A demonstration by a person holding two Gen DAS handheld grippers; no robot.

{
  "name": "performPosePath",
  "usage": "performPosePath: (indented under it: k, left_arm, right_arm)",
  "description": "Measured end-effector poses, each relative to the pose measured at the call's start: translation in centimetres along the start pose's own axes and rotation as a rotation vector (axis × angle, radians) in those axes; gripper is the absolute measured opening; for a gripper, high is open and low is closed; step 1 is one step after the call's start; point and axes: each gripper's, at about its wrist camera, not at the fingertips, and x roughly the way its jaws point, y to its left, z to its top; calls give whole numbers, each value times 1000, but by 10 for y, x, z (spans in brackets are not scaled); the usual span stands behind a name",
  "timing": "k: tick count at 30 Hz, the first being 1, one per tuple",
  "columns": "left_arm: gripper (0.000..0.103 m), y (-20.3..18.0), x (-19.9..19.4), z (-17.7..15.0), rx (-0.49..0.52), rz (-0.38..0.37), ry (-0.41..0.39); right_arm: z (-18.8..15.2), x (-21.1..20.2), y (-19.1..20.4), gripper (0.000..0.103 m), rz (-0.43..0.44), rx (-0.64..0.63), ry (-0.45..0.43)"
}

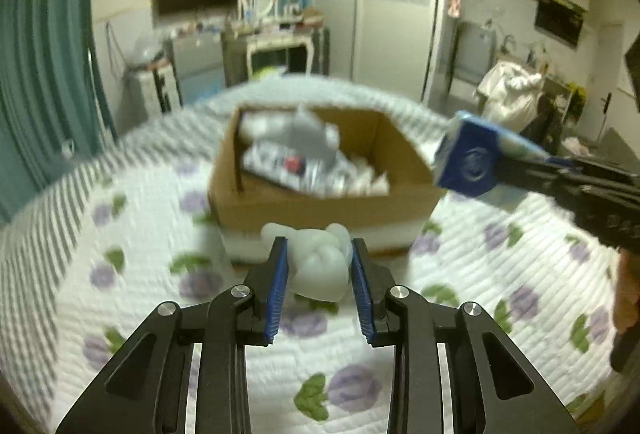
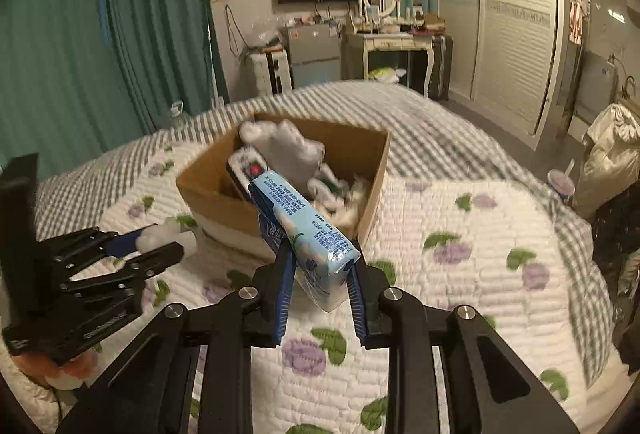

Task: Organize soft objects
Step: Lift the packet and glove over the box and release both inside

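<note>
two grippers, one cardboard box, one quilted bed cover. your left gripper (image 1: 319, 262) has its blue ribbed pads (image 1: 279, 284) closed partway onto one white soft toy (image 1: 320, 262), a lumpy, rounded, rubbery-looking figure pinched between the fingertips and poking out just ahead of them. your right gripper (image 2: 320, 276) is likewise closed partway, clamping one tissue pack (image 2: 304, 230): a light blue, glossy plastic-wrapped oblong with dark blue print, tilted up and forward so that its far end stands well beyond the fingertips, over the near wall of the box. from the left wrist view the same pack shows its dark blue end face, to the right of and above your left fingers. the cardboard box (image 1: 328, 205) is brown, open-topped and rectangular, with a white band along its base; it sits just ahead of both sets of fingers and holds several pale soft items, too blurred to count. the bed cover (image 2: 460, 274) under and around the fingers is white, ribbed quilting printed with purple flowers and green leaves, bordered beyond the box by grey-and-white stripes
</note>
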Motion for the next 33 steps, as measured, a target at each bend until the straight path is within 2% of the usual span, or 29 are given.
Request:
performPosePath:
  k: [5,12,16,21,25,28,29,30,31,32,33]
  left_arm:
    - [30,-6,-4,37,36,10,-55]
    - [30,0,39,75,58,41,-65]
    - [30,6,76,86,47,58,-42]
    - [30,15,119,88,29,68,2]
    - [31,15,136,85,46,86,21]
    - [41,10,135,82,60,79,5]
    - [47,9,133,82,60,73,7]
    - [61,6,132,82,60,84,13]
    - [69,4,128,82,61,101,11]
    - [78,2,122,82,63,112,-4]
    - [79,1,114,83,65,118,-23]
  right_arm:
    - [43,-9,1,25,-3,-43,-71]
    - [91,18,-1,25,2,-70,-115]
    - [103,57,-9,25,-11,-78,-97]
    - [104,109,-22,25,-31,-69,-32]
    - [99,143,-39,25,5,1,16]
    - [94,155,-43,27,7,17,26]
    - [93,156,-45,31,5,31,32]
    - [93,155,-48,36,11,41,35]
    - [94,152,-50,40,21,53,30]
    - [94,147,-50,48,19,59,23]
    - [95,138,-50,51,6,66,9]
